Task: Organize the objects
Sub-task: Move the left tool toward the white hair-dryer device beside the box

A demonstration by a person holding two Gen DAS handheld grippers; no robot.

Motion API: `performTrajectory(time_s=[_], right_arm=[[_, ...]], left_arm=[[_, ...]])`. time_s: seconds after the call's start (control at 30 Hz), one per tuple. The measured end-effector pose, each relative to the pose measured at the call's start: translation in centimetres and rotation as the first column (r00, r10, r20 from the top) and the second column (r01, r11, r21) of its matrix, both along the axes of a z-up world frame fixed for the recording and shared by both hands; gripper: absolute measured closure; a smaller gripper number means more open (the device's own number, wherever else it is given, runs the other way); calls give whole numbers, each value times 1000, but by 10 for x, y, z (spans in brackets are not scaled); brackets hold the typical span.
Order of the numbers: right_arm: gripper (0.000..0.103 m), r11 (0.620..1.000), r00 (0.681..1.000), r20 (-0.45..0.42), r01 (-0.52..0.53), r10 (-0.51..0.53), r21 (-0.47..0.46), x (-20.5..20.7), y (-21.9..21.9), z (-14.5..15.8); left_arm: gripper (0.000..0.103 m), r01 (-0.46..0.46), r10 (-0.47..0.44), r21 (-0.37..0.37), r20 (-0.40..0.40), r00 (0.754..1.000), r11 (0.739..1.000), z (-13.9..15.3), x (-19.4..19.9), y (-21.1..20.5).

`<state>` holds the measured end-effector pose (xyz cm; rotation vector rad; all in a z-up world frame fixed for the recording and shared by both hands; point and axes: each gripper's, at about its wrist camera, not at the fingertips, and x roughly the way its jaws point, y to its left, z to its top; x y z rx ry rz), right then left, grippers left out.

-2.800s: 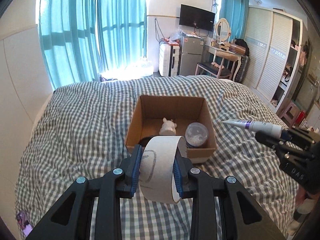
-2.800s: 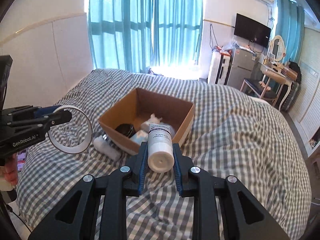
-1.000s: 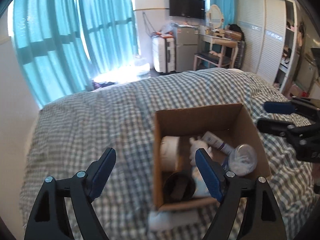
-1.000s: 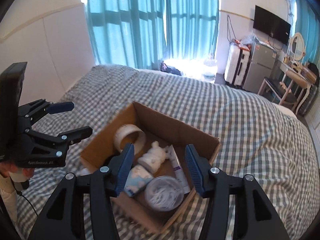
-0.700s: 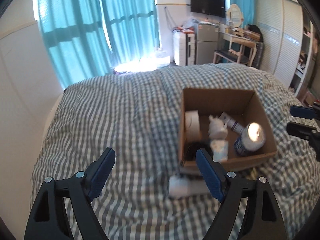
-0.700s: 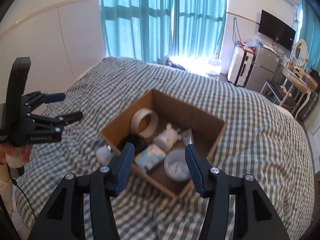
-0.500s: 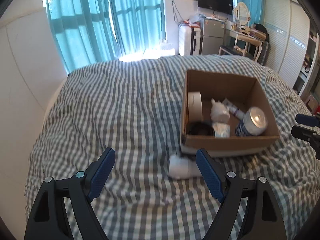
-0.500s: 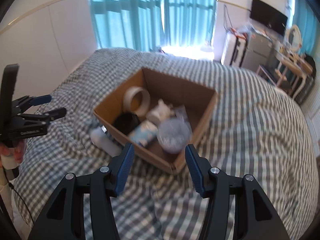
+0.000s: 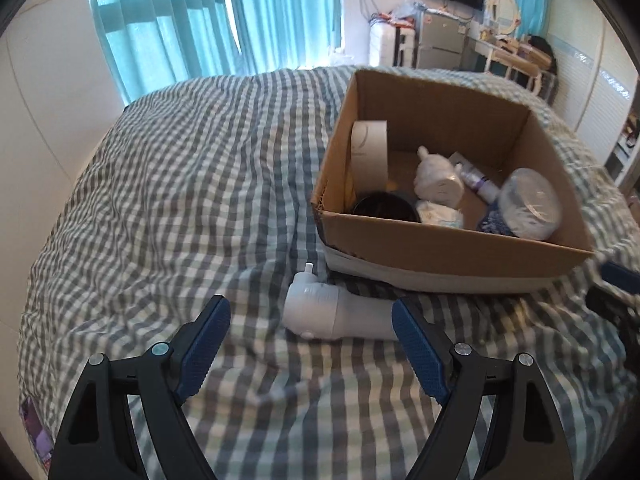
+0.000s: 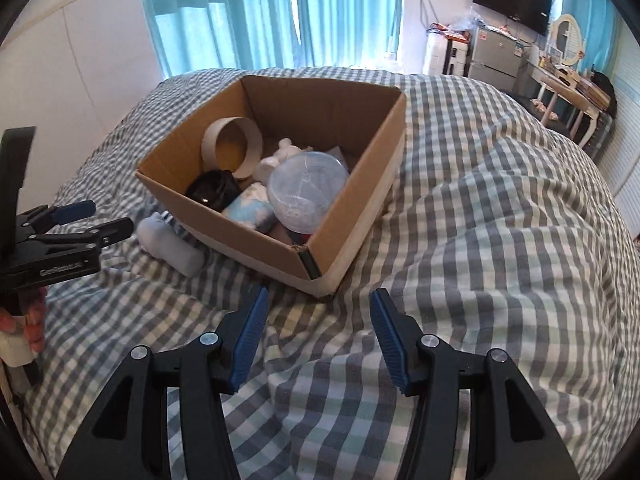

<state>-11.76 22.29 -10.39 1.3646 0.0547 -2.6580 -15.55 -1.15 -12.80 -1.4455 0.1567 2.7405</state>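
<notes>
A cardboard box [image 9: 452,246] [image 10: 352,216] sits on the checked bed. It holds a tape roll [image 9: 370,152] [image 10: 232,146], a white figurine [image 9: 438,182], a tube [image 9: 478,182], a clear-lidded jar [image 9: 528,202] [image 10: 308,190], a black round item [image 9: 384,208] and a tissue pack [image 10: 252,208]. A white bottle [image 9: 336,312] [image 10: 170,246] lies on the bed against the box's near left side. My left gripper [image 9: 310,344] [image 10: 94,222] is open and empty, just in front of the bottle. My right gripper [image 10: 318,336] is open and empty, near the box's corner.
The checked duvet [image 9: 180,184] has folds around the box. Teal curtains [image 10: 256,12], a white wall panel, a fridge, a dressing table [image 10: 568,84] and a wardrobe stand beyond the bed.
Both grippers let go of the tape roll and tube into the box, opened and drew back. My left gripper has since come lower and closer to the white bottle.
</notes>
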Motion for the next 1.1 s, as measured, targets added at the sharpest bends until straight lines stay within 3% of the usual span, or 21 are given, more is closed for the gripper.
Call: performTrajectory(time_s=[0.33,0.47,0.7,0.83,1.1], right_arm=[[50,1000,999,40,7,-7,1,-6,0,-20],[50,1000,998,64,-1,1,4,-13,-4,-26],[50,1000,997,79,10,-10,7,-22,-8,-23],[47,1000,997,74,7,-7,12,-22,-9,-18],[44,1000,994,111,7,-8,10,-31,-15,-17]], left_arm=[[17,47,-44,-36,70,997,998,-49,-25,24],[8,70,-69,-20,67,995,997,-52,-25,25],[2,59,-62,34,84,995,998,-56,-22,14],[1,47,-55,72,117,992,996,-60,-18,7],[0,75,-84,67,151,985,995,-72,-22,12]])
